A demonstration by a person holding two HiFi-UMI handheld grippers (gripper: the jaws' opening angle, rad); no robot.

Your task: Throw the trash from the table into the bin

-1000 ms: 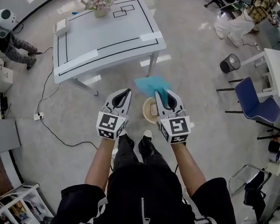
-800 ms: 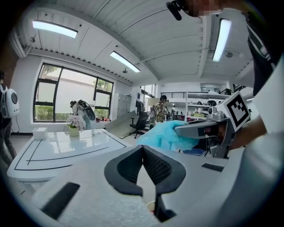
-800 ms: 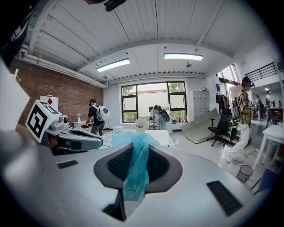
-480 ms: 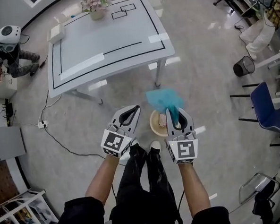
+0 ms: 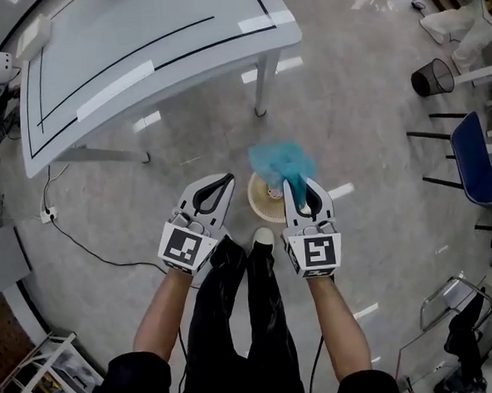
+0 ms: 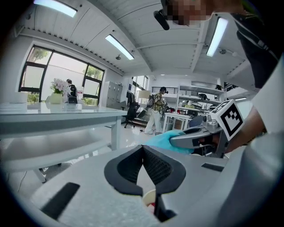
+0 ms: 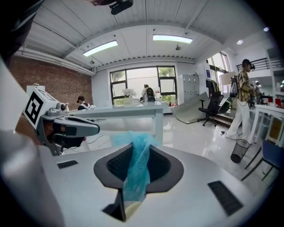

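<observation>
A crumpled blue mesh piece of trash (image 5: 279, 159) hangs out of my right gripper (image 5: 293, 183), which is shut on it. In the right gripper view the blue piece (image 7: 134, 170) runs down between the dark pads of the right gripper (image 7: 135, 148). It hangs over a small round beige bin (image 5: 259, 201) on the floor, just ahead of the person's shoes. My left gripper (image 5: 228, 178) is beside the bin's left rim. It is shut with nothing in it, and its tips meet in the left gripper view (image 6: 143, 148), which shows the bin's rim (image 6: 150, 196) below.
The white table (image 5: 137, 49) with black lines and tape strips stands ahead to the upper left. One of its legs (image 5: 261, 83) is near the bin. A black mesh bin (image 5: 432, 76) and a blue chair (image 5: 481, 165) are at the right. A cable (image 5: 74, 243) lies on the floor at the left.
Both grippers have sunk toward the floor, and the blue piece is still in the right one. The beige bin now lies closer under them, and the table has slid toward the top edge.
</observation>
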